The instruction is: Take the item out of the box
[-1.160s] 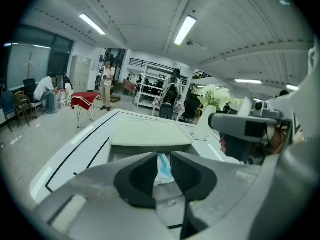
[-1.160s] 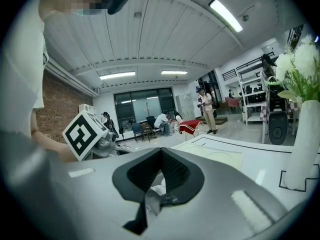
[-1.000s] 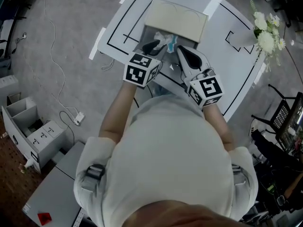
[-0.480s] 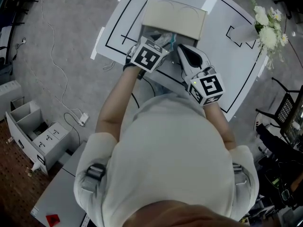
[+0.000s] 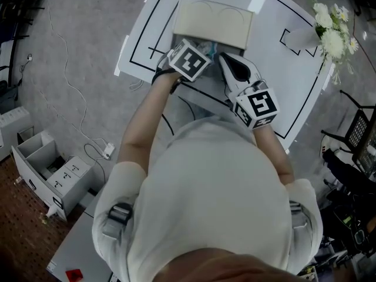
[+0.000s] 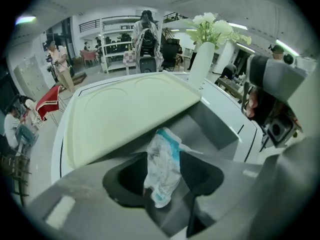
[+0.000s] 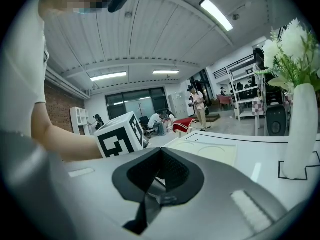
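Crumpled white-and-teal packet (image 6: 161,166), the item we are meant to remove, stands on end inside the grey box (image 6: 212,126), and its top leans toward the raised cream lid (image 6: 125,111).

Starting at the left, our left gripper (image 6: 165,178) reaches down into the box from the near side. Its jaws are opening and are now spread wide, one dark pad on each side of the packet. The packet sits between them, but as far as we can see neither pad presses on it, so we judge that nothing is gripped.

In the head view the box sits on a white table (image 5: 294,69) marked with black lines. Its lid is tipped back on the far side, away from us.

Further right, our right gripper (image 7: 159,171) hovers just beside the box, above the table. Its jaws are closed tip to tip and nothing is between them. At the far right a white vase of pale flowers (image 5: 329,37) stands well apart from the box.

We judge the task to be at an early stage. The box is open and the left claw is placed around the packet. Closing on it, lifting it clear of the box and setting it down all remain to be done.
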